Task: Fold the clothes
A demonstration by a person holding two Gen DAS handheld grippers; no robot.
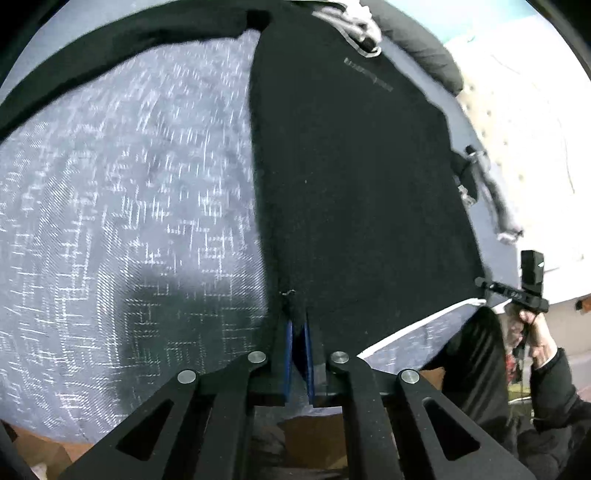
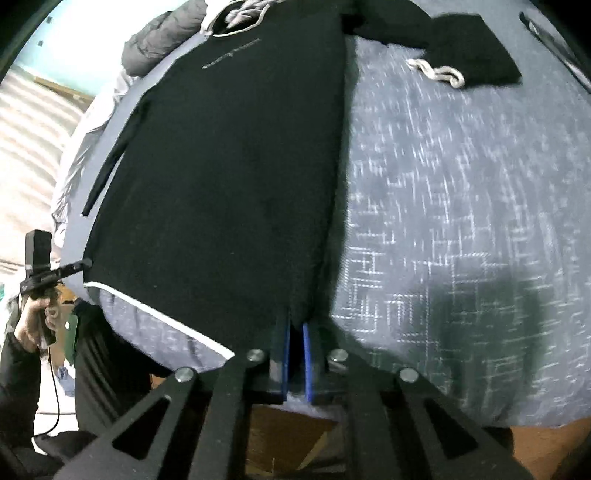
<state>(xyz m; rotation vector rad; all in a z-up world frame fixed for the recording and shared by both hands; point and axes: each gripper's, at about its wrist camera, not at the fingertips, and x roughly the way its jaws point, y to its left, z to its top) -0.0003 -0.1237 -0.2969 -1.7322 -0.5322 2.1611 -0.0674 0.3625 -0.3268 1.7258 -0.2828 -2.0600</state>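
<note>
A black hoodie point(image 1: 351, 184) lies flat on a grey-blue patterned bed cover, chest print and grey drawstrings at the far end. My left gripper point(image 1: 298, 325) is shut on the hem at the hoodie's left bottom corner. My right gripper point(image 2: 295, 326) is shut on the hem at the hoodie's point(image 2: 229, 177) right bottom corner. One sleeve point(image 1: 110, 48) stretches out to the left in the left wrist view. The other sleeve's cuff point(image 2: 469, 48) lies out to the right in the right wrist view. Each view shows the other gripper in a hand at the frame's side.
The bed cover point(image 1: 129, 221) spreads wide on both sides of the hoodie; its near edge has a white piping point(image 2: 155, 314). A grey padded jacket point(image 2: 162, 33) lies beyond the hoodie's collar. A hand point(image 1: 535, 332) holds the other gripper. Wooden floor shows below the bed edge.
</note>
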